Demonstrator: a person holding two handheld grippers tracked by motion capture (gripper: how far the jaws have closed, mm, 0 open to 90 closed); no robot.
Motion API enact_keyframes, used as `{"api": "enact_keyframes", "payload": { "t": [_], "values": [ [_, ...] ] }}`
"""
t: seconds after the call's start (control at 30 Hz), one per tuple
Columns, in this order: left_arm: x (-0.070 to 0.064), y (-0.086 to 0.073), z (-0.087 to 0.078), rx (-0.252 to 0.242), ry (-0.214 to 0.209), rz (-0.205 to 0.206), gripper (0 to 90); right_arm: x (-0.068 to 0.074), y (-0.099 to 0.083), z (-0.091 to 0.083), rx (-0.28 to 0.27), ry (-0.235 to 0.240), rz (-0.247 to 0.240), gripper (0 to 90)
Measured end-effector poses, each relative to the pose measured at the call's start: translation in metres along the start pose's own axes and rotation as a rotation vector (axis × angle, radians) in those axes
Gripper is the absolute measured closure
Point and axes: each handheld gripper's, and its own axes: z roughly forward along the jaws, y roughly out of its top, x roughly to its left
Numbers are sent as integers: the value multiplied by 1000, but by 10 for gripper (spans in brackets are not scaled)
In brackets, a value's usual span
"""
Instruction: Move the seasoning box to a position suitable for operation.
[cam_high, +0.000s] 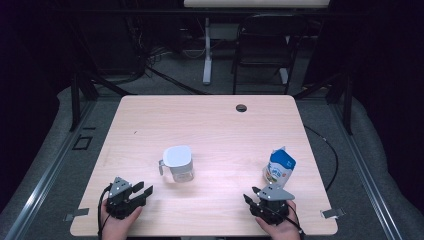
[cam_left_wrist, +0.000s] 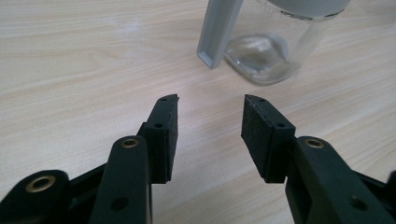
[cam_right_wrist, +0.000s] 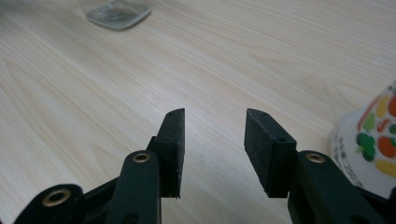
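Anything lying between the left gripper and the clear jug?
Nothing: bare table runs from the left gripper to the jug, seen in the left gripper view.

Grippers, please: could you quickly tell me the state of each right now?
Left gripper: open, holding nothing, near the jug.
Right gripper: open, holding nothing, beside the pouch.

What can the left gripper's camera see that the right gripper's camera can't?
The left gripper view alone shows the jug's grey handle, and the left gripper with its jaws apart. The right gripper view alone shows the pouch printed with fruit, and the right gripper, also open. Both views share the wooden table and the clear jug, though the right gripper view catches just its base.
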Motion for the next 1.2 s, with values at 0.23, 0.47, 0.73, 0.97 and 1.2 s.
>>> {"api": "enact_keyframes", "payload": {
  "t": [0.23, 0.47, 0.73, 0.97, 1.2],
  "values": [
    [-3, 3, 7, 2, 30, 20, 541, 11, 0, 12, 20, 36, -46, 573],
    [-5, 6, 6, -10, 20, 8, 541, 14, -3, 11, 22, 37, -39, 548],
    [-9, 20, 15, -17, -1, 28, 548, 9, -2, 5, -6, 45, -4, 521],
    [-11, 30, 26, -23, 3, 37, 541, 3, -5, 3, -5, 50, 15, 521],
    [-11, 41, 41, -30, 0, 42, 542, 1, -11, -2, 1, 49, 24, 519]
  ]
}}
